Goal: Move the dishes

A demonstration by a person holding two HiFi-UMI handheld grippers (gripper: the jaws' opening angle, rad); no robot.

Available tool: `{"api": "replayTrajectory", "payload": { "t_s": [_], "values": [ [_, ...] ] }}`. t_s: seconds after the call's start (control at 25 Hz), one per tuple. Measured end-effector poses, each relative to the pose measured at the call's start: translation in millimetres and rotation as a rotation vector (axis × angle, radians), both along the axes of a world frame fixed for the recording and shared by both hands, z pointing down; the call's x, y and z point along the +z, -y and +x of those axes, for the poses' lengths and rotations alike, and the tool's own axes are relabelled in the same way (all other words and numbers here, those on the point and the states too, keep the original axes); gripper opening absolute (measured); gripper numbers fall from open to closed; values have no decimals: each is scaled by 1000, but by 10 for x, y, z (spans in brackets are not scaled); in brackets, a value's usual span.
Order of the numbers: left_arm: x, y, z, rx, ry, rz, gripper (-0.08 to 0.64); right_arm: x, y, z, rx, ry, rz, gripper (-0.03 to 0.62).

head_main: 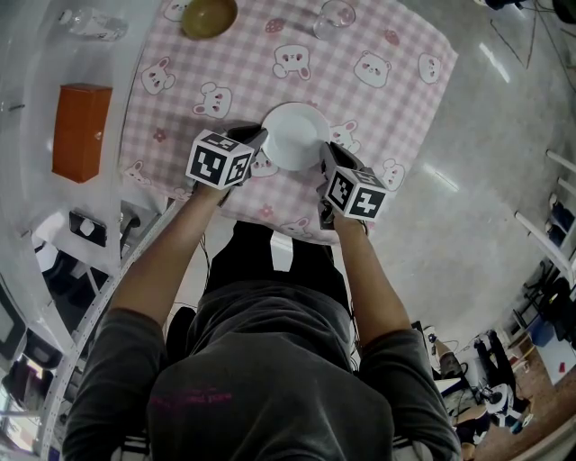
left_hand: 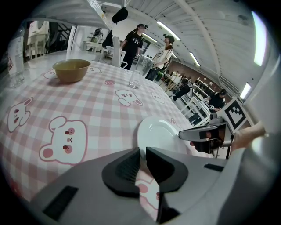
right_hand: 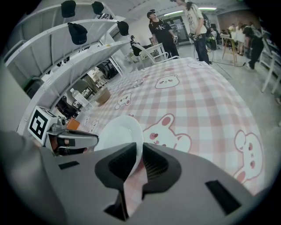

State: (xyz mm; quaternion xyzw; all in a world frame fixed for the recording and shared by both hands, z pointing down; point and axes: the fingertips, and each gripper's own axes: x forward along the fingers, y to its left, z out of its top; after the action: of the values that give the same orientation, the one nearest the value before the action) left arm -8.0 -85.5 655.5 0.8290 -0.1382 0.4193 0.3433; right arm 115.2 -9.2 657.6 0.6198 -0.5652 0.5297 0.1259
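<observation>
A pink checked tablecloth [head_main: 247,45] (bears and rabbits printed on it) covers the table; an orange box [head_main: 82,131] and a clear bottle [head_main: 93,24] lie beside it.

in the head view, the marker cubes of the left gripper [head_main: 256,142] and right gripper [head_main: 326,158] cover most of their jaws. the plate [head_main: 294,133] loses both side rims beneath them. the bowl [head_main: 210,16] and glass [head_main: 334,16] are cut by the top edge, and the person's torso [head_main: 270,360] hides the near edge of the tablecloth [head_main: 171,81]. in the left gripper view, the plate's near rim disappears behind the dark pads [left_hand: 127,169]. a clear container [left_hand: 15,57] at the left margin is too warped to name, and the people [left_hand: 136,37] far back are too small to detail. in the right gripper view, the dark objects [right_hand: 78,31] on the shelves cannot be identified.
</observation>
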Motion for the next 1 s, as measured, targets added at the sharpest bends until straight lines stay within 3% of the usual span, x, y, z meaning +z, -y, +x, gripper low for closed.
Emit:
{"api": "replayTrajectory", "payload": {
  "t_s": [0.48,1.0],
  "values": [
    [8,3,-1,5,11,-2,52,-5,6,-13,-9,-2,-8,49],
    [-204,107,-68,-22,1,70,101,-249,54,81,-24,-21,60,50]
  ]
}}
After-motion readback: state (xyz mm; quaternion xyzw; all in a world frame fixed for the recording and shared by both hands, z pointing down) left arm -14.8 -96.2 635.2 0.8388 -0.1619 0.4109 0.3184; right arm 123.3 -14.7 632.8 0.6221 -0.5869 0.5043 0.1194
